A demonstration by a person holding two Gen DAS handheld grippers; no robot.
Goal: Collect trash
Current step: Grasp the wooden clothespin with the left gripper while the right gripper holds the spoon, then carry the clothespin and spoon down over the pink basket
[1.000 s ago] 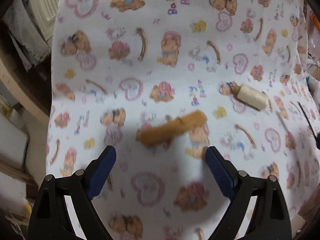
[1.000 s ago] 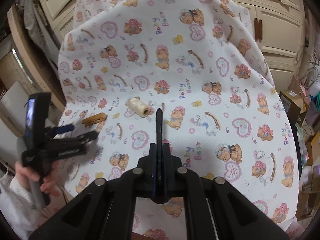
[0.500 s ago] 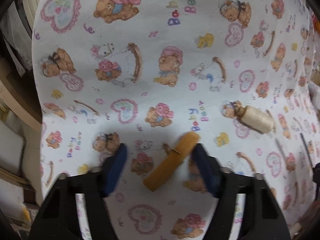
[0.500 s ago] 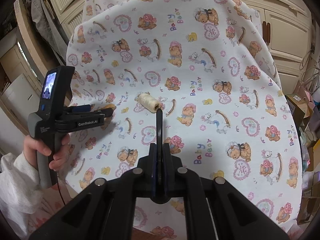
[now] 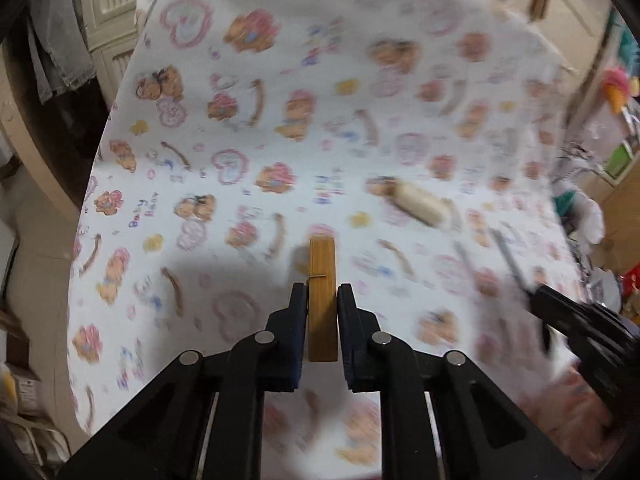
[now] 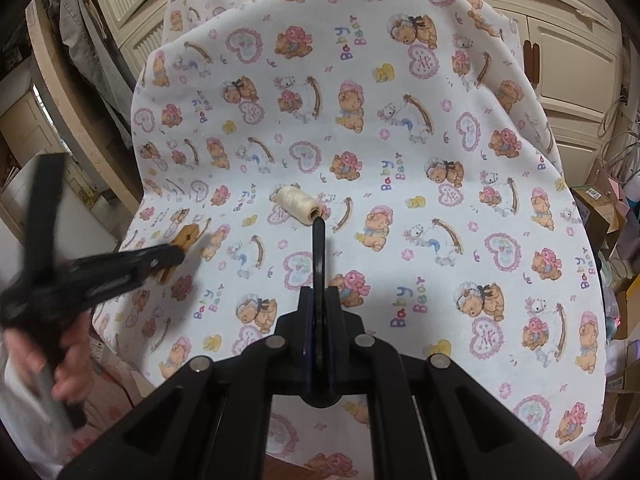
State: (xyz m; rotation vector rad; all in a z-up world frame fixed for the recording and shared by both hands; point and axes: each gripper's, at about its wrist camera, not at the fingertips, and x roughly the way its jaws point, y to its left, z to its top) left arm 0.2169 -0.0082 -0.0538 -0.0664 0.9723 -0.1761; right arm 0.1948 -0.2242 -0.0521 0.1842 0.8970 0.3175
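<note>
Two items of trash remain in view: the flat wooden clothespin (image 5: 322, 300) and the cream spool of thread (image 6: 298, 204) lying on your teddy-bear-print cloth (image 6: 400, 120). Your left gripper (image 5: 322, 300) has just been closing, and its blue pads now clamp the clothespin, which a second ago lay loose on the cloth, so the first pickup looks secured. Your right gripper (image 6: 319, 224) is clenched on a thin black rod (image 6: 319, 264), its tip just beside the spool
</note>
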